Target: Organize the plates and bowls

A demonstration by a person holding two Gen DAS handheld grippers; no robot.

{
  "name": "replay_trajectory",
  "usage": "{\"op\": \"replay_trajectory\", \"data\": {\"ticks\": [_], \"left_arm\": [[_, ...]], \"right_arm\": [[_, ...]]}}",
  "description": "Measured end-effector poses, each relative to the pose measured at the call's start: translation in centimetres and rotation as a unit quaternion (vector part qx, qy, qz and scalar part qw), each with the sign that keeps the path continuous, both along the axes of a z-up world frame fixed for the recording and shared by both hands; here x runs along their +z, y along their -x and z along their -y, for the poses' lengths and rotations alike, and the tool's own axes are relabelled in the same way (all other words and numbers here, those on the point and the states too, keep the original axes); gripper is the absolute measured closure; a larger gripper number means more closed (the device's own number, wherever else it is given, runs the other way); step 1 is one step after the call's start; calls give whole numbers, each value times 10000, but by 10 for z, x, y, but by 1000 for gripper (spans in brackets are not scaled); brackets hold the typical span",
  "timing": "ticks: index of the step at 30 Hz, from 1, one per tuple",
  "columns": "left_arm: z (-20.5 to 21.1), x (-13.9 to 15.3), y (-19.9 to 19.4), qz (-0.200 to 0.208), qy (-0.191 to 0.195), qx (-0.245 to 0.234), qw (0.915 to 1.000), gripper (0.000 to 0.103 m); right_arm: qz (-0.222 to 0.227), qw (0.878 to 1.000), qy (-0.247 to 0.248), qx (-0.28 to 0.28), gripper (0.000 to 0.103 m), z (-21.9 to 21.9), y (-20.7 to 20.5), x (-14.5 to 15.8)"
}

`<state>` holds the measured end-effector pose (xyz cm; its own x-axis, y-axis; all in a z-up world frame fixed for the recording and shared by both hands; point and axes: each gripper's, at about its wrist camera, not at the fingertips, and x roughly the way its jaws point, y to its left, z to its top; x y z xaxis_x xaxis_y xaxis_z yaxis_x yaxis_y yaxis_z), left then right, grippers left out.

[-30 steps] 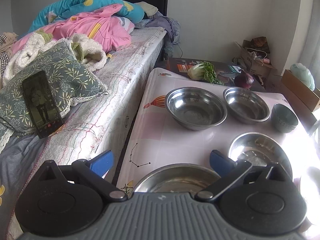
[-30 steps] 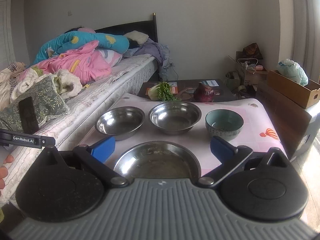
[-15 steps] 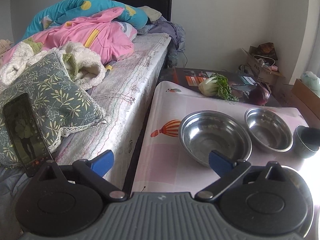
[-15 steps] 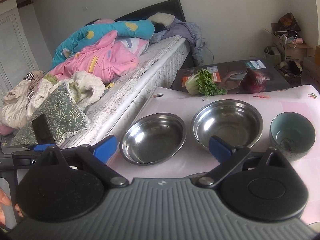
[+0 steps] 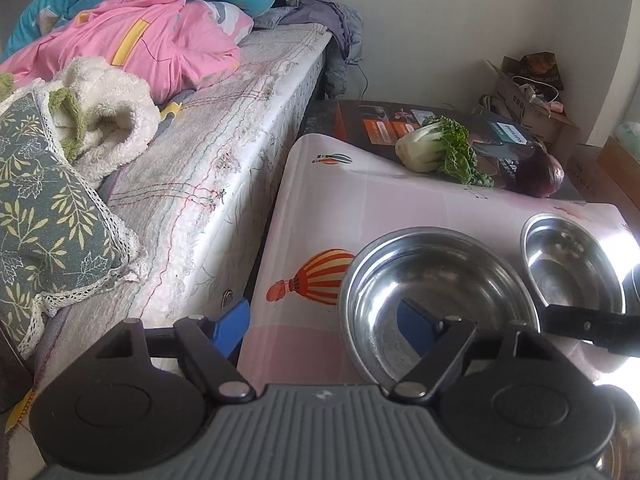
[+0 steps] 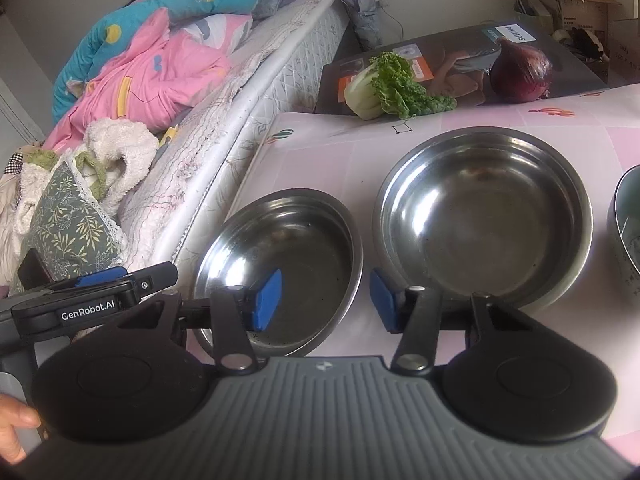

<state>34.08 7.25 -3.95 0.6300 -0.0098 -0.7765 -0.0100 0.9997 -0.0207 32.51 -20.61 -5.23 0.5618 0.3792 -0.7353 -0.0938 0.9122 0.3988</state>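
Both grippers have pushed forward since a second ago, and the near steel dishes have slid out of sight. Our right gripper (image 6: 326, 300) now straddles the right rim of the smaller steel bowl (image 6: 280, 248), one blue pad inside it, the other outside in the gap beside the larger steel bowl (image 6: 484, 216); jaws apart, narrowed, not yet clamped. We judge this sets up a rim pinch for nesting one bowl in the other. Our left gripper (image 5: 324, 320) hangs wide open over the table (image 5: 360, 200), its right pad above the same smaller bowl, at 3 o'clock in its view. A ceramic bowl (image 6: 628, 220) waits at the right gripper's 3 o'clock.
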Motion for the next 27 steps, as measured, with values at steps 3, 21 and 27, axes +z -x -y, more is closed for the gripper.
{"op": "replay_trajectory", "data": {"ticks": [3, 21, 27], "left_arm": [[4, -18, -15, -335, 33, -3, 9994, 42], [23, -35, -7, -1093, -134, 10, 9939, 84], [18, -34, 12, -1225, 137, -154, 9923, 81]], "right_arm": [[-163, 9999, 18, -22, 67, 0, -8, -12], [-537, 9973, -101, 498, 91, 1, -7, -28], [-486, 9961, 64, 730, 90, 0, 3, -25]]}}
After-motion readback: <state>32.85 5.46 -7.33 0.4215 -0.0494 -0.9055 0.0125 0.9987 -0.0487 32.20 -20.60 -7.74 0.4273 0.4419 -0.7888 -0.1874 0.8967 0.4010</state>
